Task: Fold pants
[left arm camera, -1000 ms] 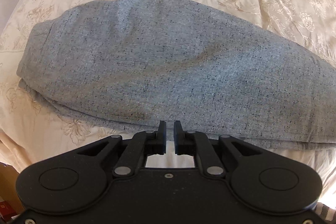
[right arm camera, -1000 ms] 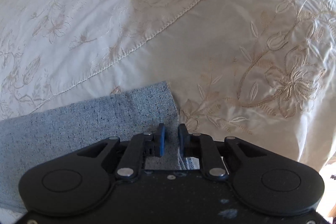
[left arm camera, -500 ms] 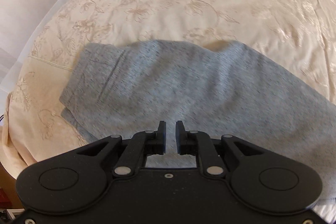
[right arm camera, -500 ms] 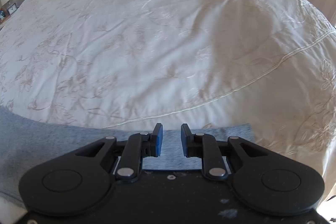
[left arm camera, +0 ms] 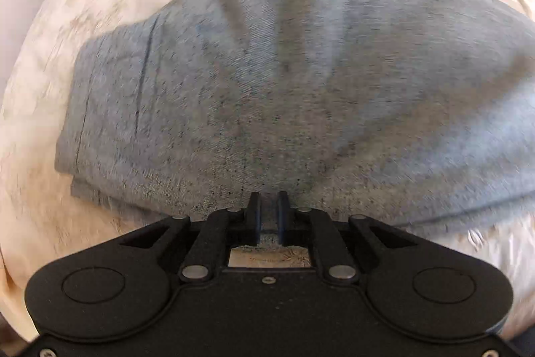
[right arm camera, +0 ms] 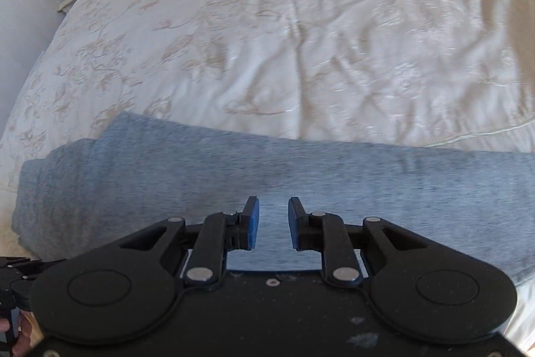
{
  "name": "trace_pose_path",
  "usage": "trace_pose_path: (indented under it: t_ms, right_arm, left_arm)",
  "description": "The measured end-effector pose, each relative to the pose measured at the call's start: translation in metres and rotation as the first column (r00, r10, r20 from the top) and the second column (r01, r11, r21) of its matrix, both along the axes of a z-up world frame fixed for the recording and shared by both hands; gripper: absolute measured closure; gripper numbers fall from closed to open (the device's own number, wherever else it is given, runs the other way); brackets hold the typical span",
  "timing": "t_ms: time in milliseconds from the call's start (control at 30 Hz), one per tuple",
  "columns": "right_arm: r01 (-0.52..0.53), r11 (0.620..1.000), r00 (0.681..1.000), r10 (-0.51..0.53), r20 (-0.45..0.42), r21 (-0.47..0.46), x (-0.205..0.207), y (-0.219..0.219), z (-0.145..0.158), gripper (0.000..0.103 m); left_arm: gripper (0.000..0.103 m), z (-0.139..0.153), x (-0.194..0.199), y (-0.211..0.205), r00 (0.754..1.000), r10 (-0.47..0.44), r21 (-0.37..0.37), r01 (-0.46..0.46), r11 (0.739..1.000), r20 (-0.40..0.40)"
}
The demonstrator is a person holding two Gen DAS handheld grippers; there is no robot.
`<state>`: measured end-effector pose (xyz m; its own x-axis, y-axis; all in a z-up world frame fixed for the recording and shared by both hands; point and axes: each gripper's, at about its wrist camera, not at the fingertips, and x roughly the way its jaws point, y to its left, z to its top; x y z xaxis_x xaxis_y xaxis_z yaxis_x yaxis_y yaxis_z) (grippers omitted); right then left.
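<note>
The grey pants (left arm camera: 287, 82) lie folded along the near edge of the bed (right arm camera: 301, 22). The left gripper (left arm camera: 267, 213) pinches their near edge, fingers close together. The right gripper (right arm camera: 271, 223) hovers over them, parted, holding nothing.

I see pants (left arm camera: 301, 82) of grey-blue cloth flecked with dark specks, on a cream bedspread (right arm camera: 301, 22) stitched with beige flowers. My right gripper (right arm camera: 273, 223) is black with blue pads (right arm camera: 252, 225); my left gripper (left arm camera: 267, 216) is black.
</note>
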<state>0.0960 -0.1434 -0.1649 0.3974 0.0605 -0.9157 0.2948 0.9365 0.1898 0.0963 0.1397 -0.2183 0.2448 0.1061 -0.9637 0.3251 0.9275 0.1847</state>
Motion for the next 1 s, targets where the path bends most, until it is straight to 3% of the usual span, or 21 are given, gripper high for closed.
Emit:
trace_pose_path:
  t_ms: [67,167,267,433,500,600,700,867,1000]
  right_arm:
    - [-0.050,0.998,0.999,0.050,-0.007,0.033,0.018,0.029,-0.007,0.082]
    - [-0.131,0.991,0.991,0.132,-0.023,0.034,0.039,0.071,-0.019,0.081]
    - [-0.194,0.981,0.980,0.195,-0.043,0.022,0.050,0.105,-0.031,0.081]
    - [-0.239,0.970,0.969,0.241,-0.061,0.038,0.047,0.140,-0.043,0.081]
    - [-0.245,0.968,0.964,0.248,-0.091,0.048,0.041,0.150,-0.050,0.080]
    - [-0.250,0.964,0.943,0.263,-0.207,0.086,0.023,0.161,-0.071,0.079]
    - [-0.281,0.957,0.931,0.290,-0.223,0.070,-0.002,0.170,-0.072,0.079]
    - [-0.268,0.958,0.926,0.286,-0.247,0.103,-0.004,0.165,-0.062,0.079]
    - [-0.210,0.969,0.967,0.225,-0.119,0.127,0.029,0.145,-0.031,0.079]
  left_arm:
    - [0.080,0.019,0.007,0.007,0.999,-0.039,-0.058,0.041,0.997,0.032]
    - [0.080,0.047,0.027,0.022,0.987,-0.031,-0.077,0.043,0.996,0.155]
    - [0.080,0.063,0.064,0.043,0.964,0.017,-0.065,0.001,0.998,0.265]
    - [0.080,0.059,0.124,0.082,0.938,0.125,-0.036,-0.120,0.992,0.323]
    - [0.075,0.042,0.141,0.098,0.947,0.172,-0.017,-0.174,0.985,0.272]
    - [0.073,0.001,0.144,0.120,0.971,0.214,0.022,-0.217,0.976,0.110]
    - [0.074,-0.005,0.113,0.122,0.983,0.136,0.054,-0.143,0.988,0.120]
    - [0.074,-0.010,0.075,0.136,0.985,0.150,0.034,-0.154,0.988,0.089]
    - [0.074,-0.009,0.078,0.144,0.978,0.202,-0.011,-0.202,0.979,0.059]
